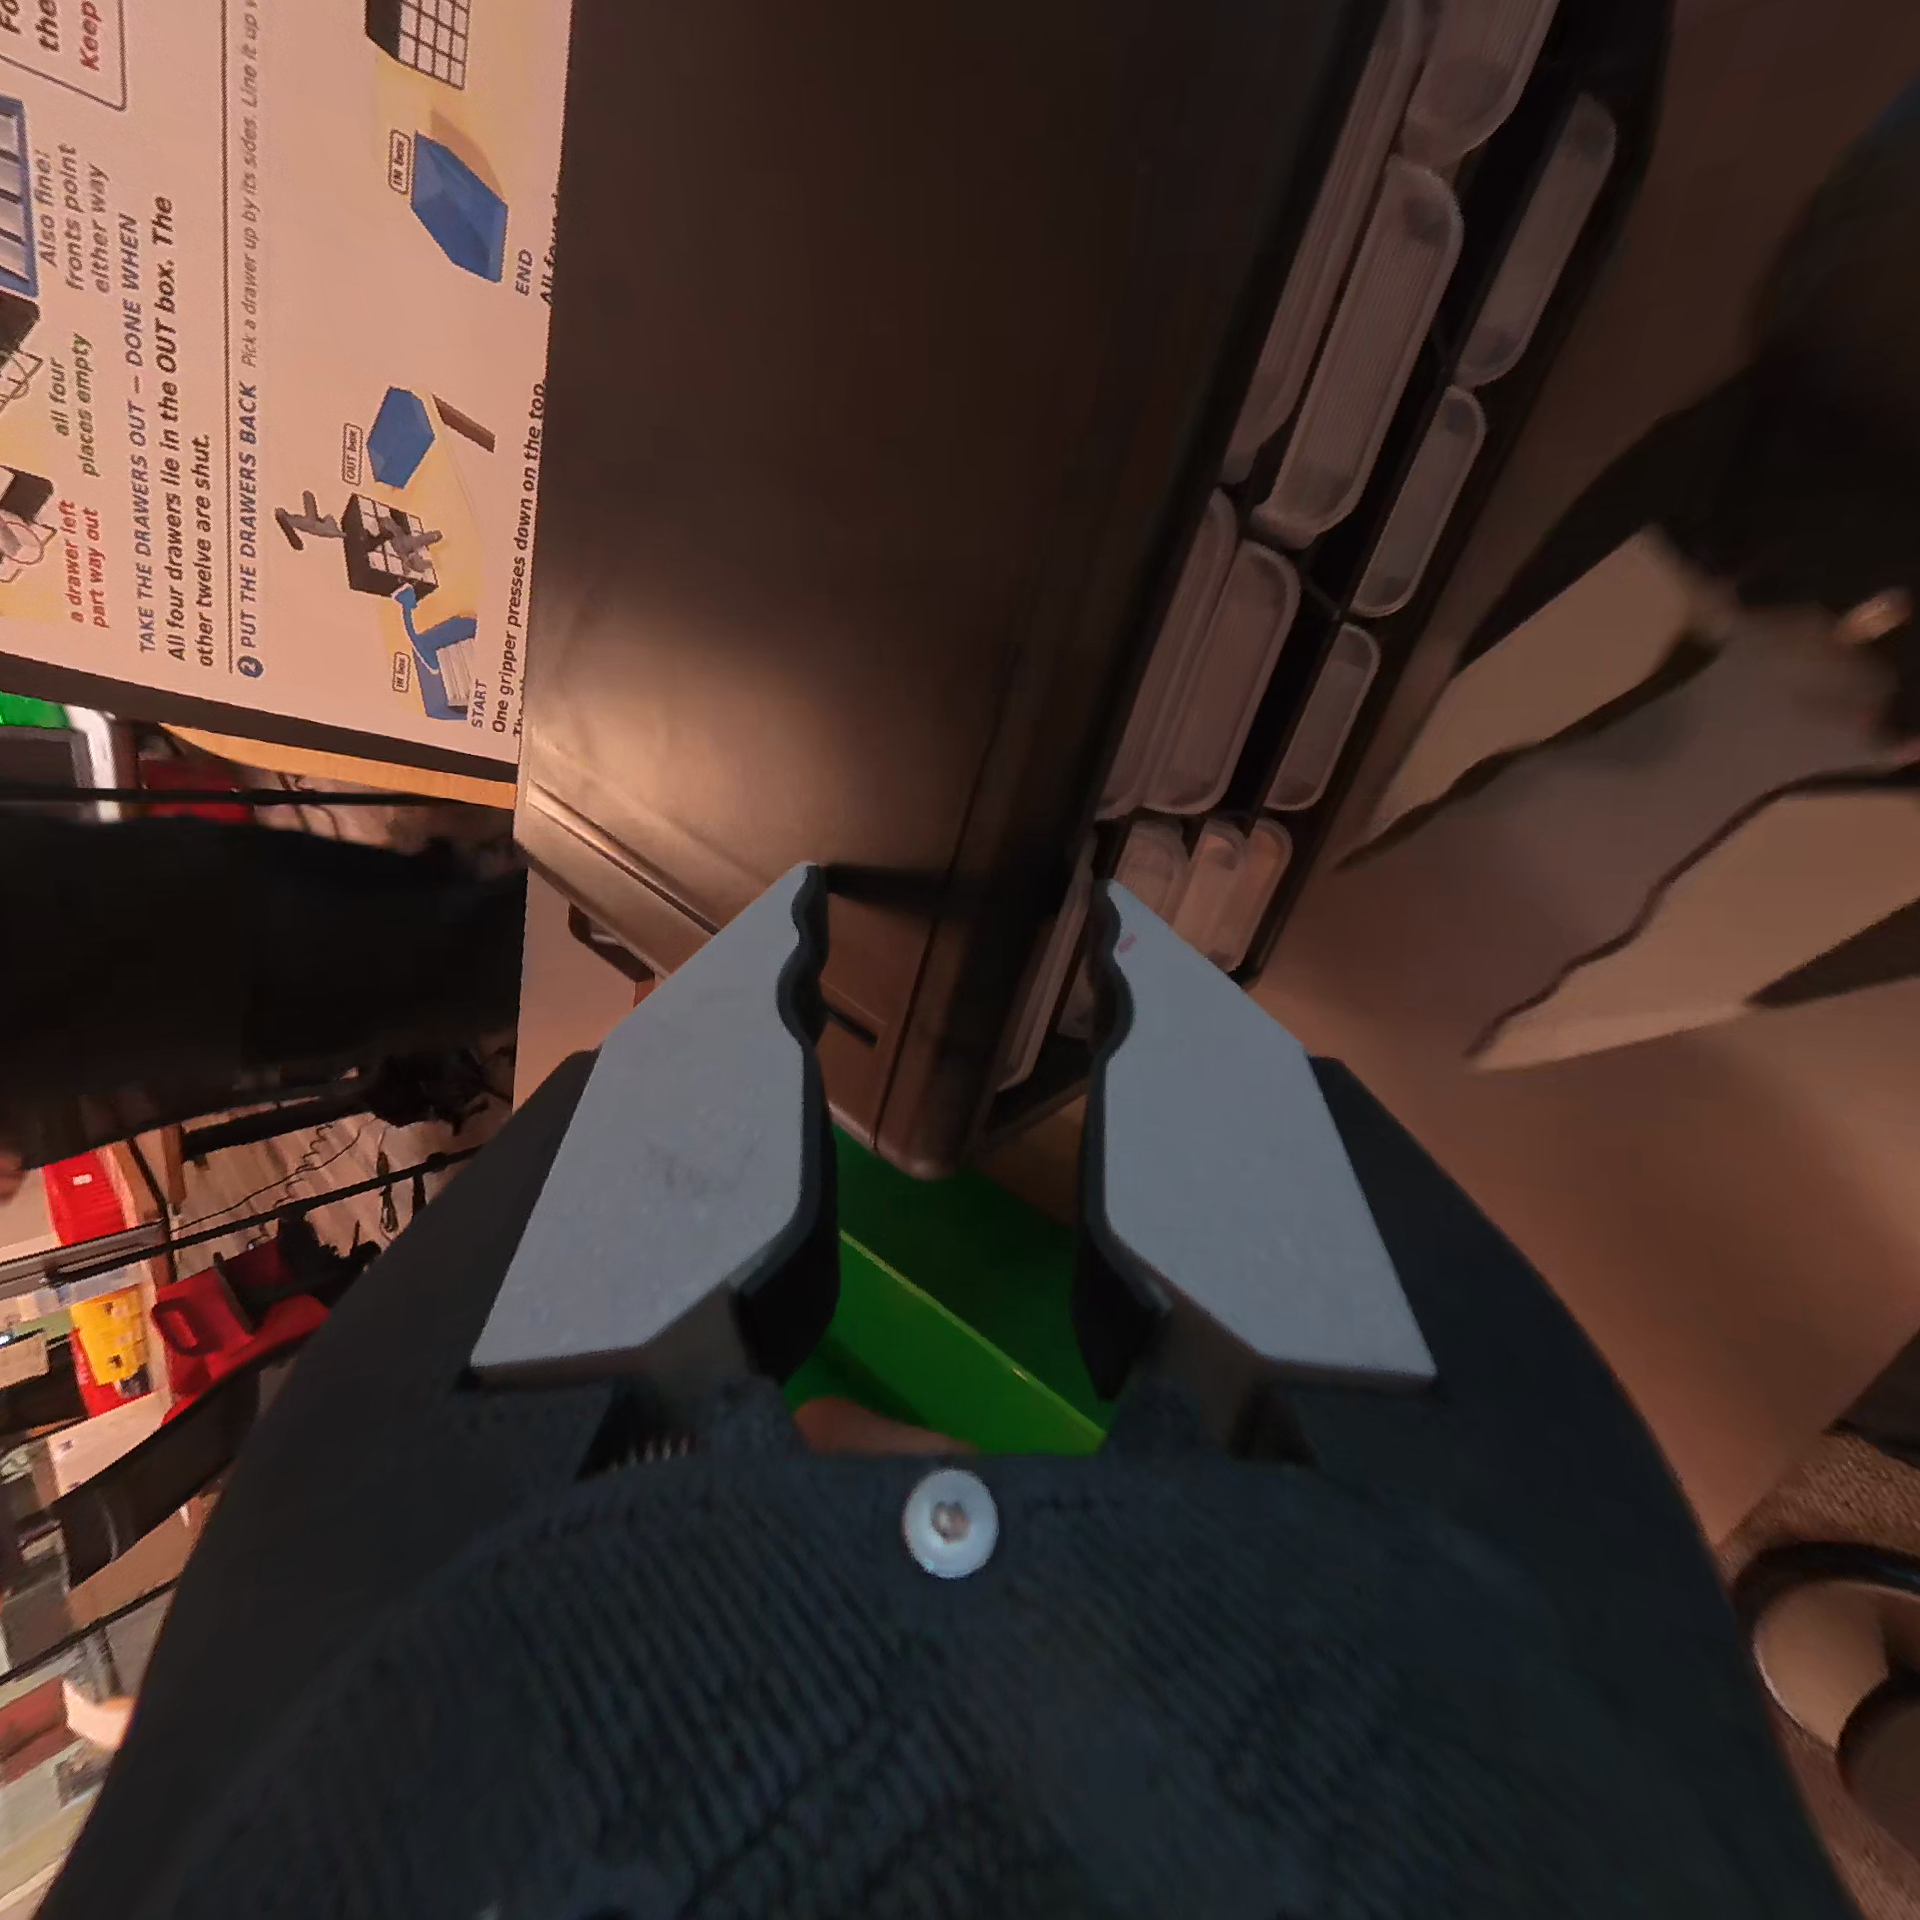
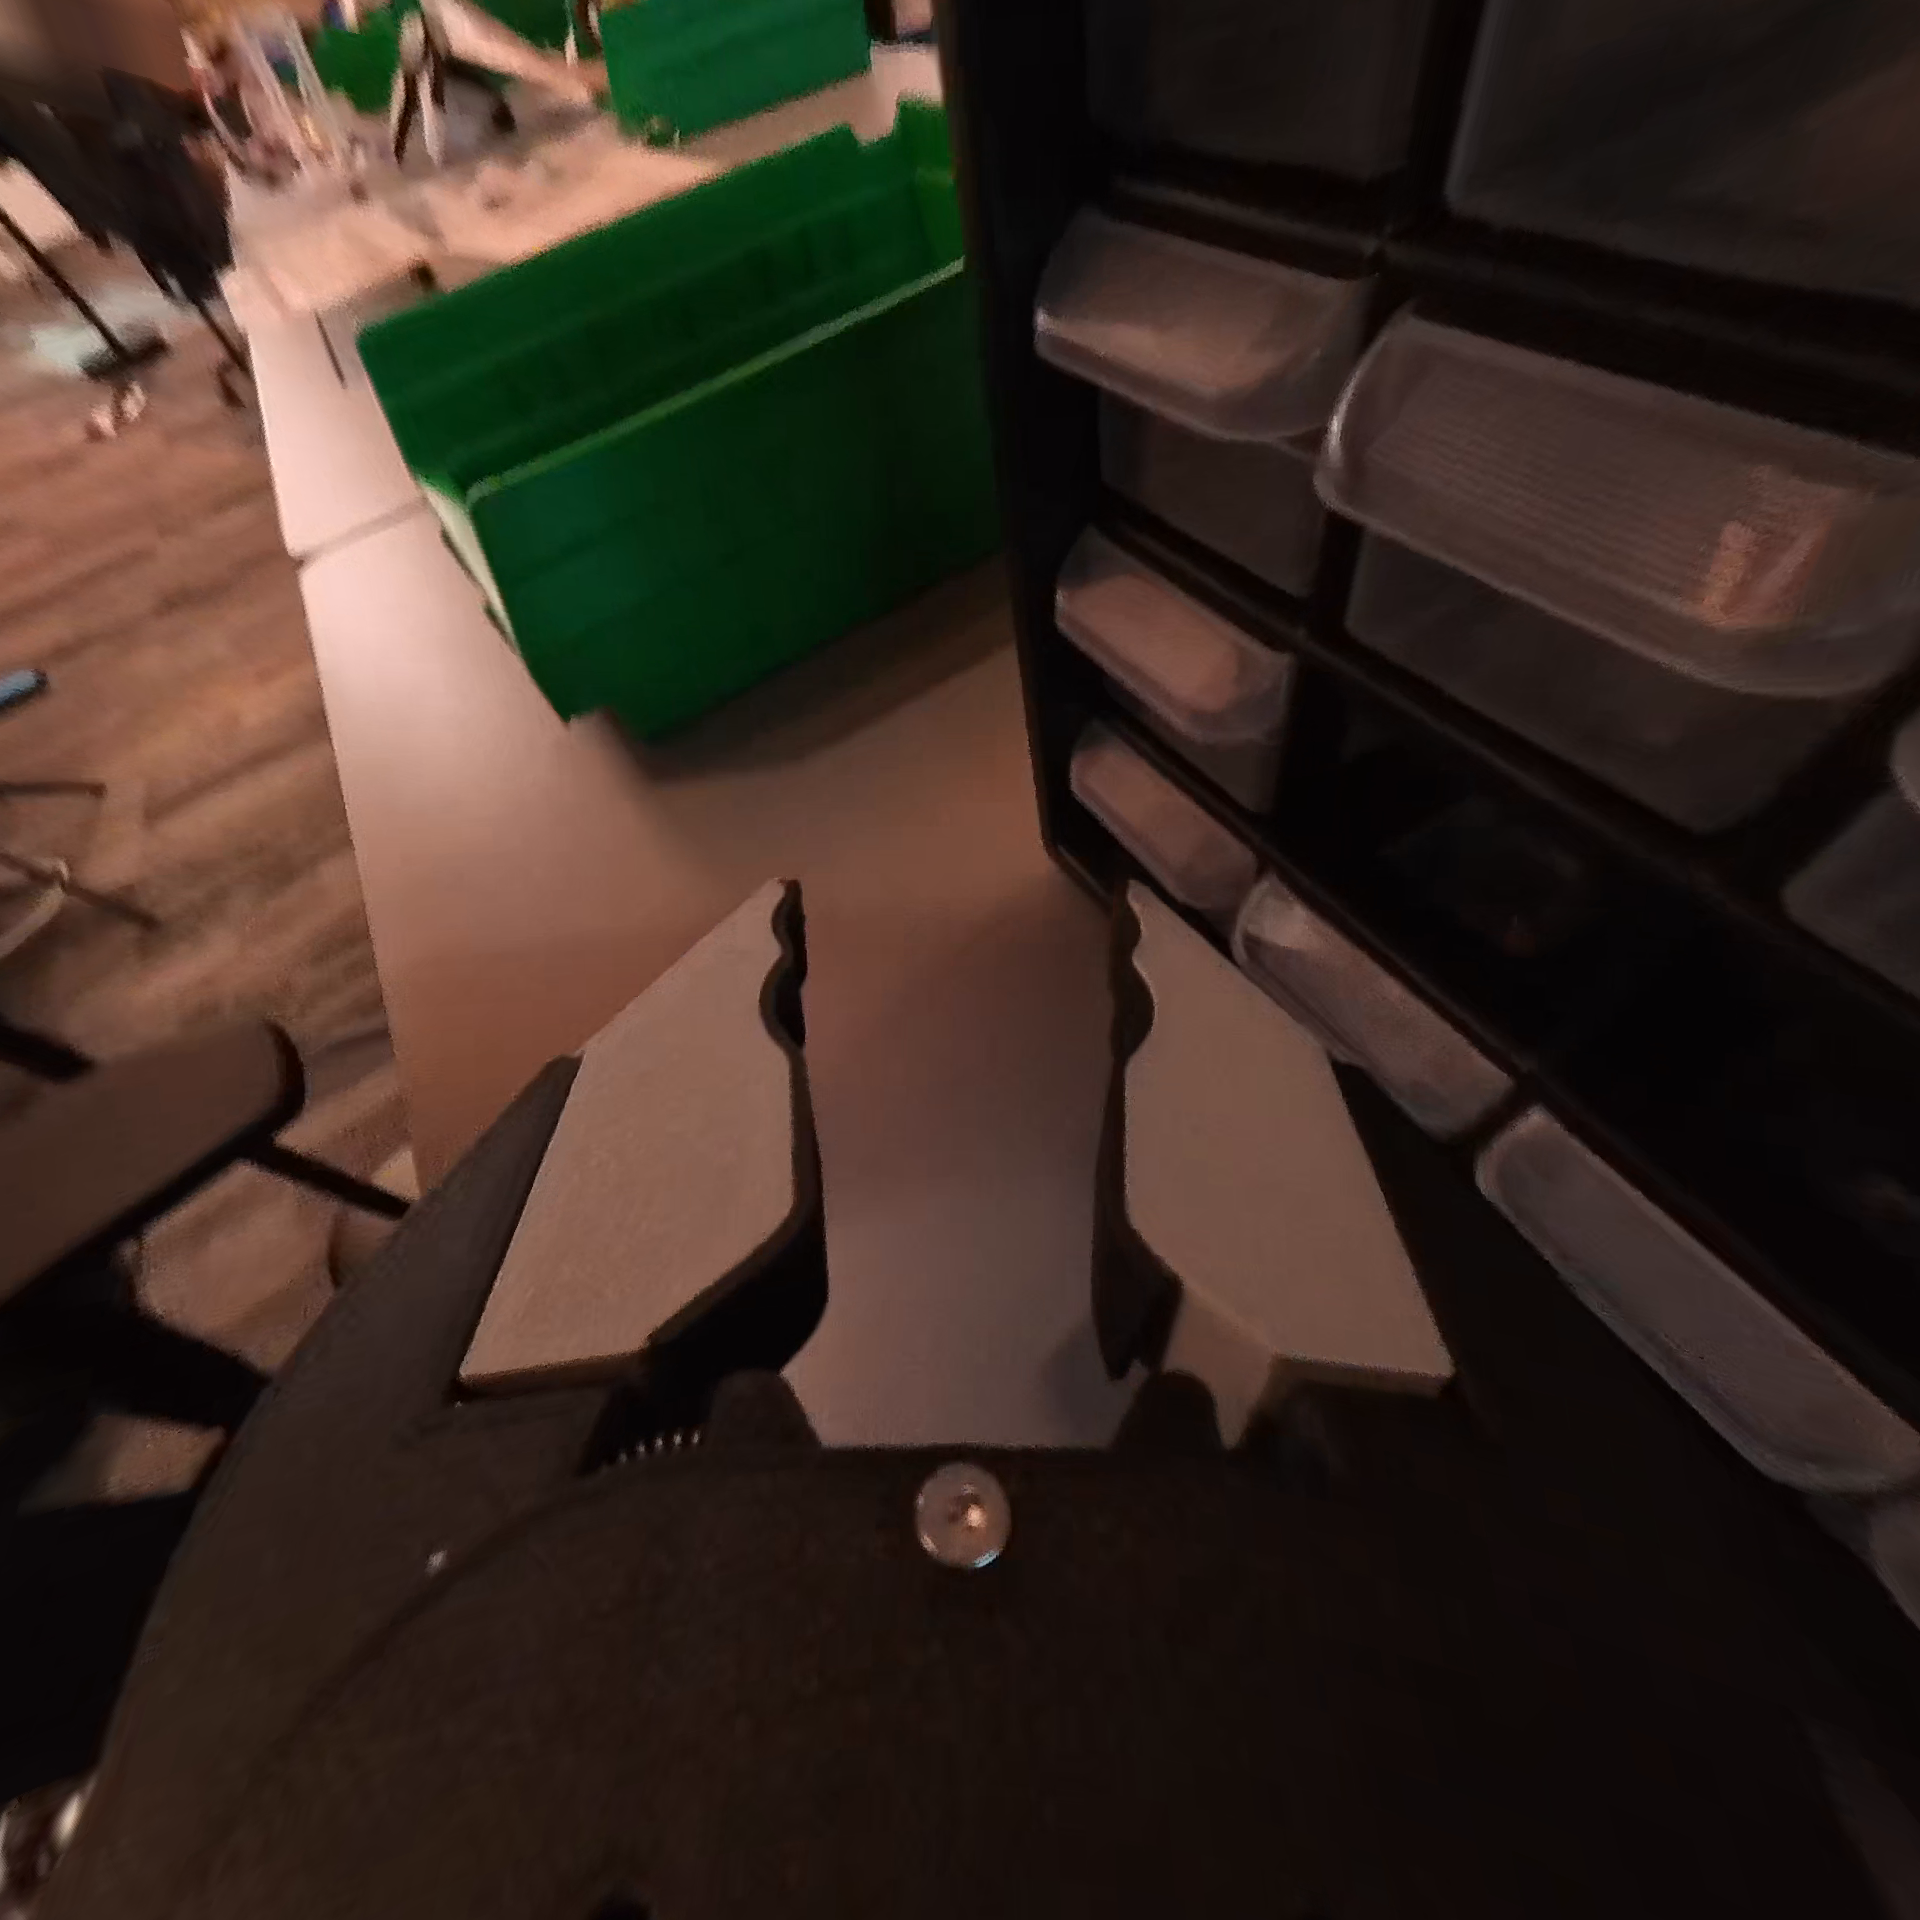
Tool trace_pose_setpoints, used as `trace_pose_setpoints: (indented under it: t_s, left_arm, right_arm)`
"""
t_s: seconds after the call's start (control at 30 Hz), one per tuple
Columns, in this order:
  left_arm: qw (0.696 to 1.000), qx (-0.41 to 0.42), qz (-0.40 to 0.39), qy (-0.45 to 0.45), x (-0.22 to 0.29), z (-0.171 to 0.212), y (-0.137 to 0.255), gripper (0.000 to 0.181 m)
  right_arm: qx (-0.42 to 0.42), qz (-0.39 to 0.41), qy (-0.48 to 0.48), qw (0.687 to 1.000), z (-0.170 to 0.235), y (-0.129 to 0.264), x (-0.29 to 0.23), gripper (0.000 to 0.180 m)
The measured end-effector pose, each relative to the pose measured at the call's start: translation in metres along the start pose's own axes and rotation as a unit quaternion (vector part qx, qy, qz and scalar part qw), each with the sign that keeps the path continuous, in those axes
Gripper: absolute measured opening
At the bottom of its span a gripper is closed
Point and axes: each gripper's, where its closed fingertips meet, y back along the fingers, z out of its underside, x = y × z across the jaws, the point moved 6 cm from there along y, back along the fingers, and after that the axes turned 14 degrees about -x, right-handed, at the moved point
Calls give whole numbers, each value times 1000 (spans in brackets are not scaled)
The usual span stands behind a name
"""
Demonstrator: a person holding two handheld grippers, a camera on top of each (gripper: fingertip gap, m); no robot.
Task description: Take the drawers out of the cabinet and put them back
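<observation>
A black cabinet point(image 1: 831, 416) with clear plastic drawers point(image 1: 1371, 343) fills the left wrist view, seen from above its top panel. My left gripper point(image 1: 961, 904) is open and empty, its tips over the cabinet's top front edge. The other gripper point(image 1: 1714, 748) shows blurred at the right, in front of the drawers. In the right wrist view the cabinet front point(image 2: 1455, 810) stands at the right with several clear drawers point(image 2: 1621, 582); one dark slot point(image 2: 1455, 831) looks empty. My right gripper point(image 2: 961, 914) is open and empty above the table, just left of the cabinet's lowest drawers.
A green box point(image 2: 717, 488) stands on the table point(image 2: 623, 883) left of the cabinet; part of it shows under my left gripper point(image 1: 935, 1309). An instruction sheet point(image 1: 260, 343) lies behind the cabinet. The table's edge and the wooden floor point(image 2: 156, 623) are at the left.
</observation>
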Motion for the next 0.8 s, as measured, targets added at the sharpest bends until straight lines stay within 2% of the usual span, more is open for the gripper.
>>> trace_pose_setpoints:
  t_s: [0.13,0.23,0.33,0.43,0.8]
  left_arm:
    - [1000,7,-4,3,1,1,0,49]
    - [1000,8,-8,4,1,1,-1,49]
    - [1000,4,-13,0,2,1,-1,49]
    - [1000,2,-13,-1,2,0,-1,49]
    - [1000,-7,-15,3,2,-1,-1,49]
  right_arm:
    - [69,-34,-73,994,-13,-18,5,51]
    - [129,-61,-145,979,-20,-19,19,44]
    - [156,-104,-197,962,-21,-20,28,26]
    - [170,-109,-224,954,-16,-19,36,10]
    - [196,-119,-228,946,-14,-13,36,15]
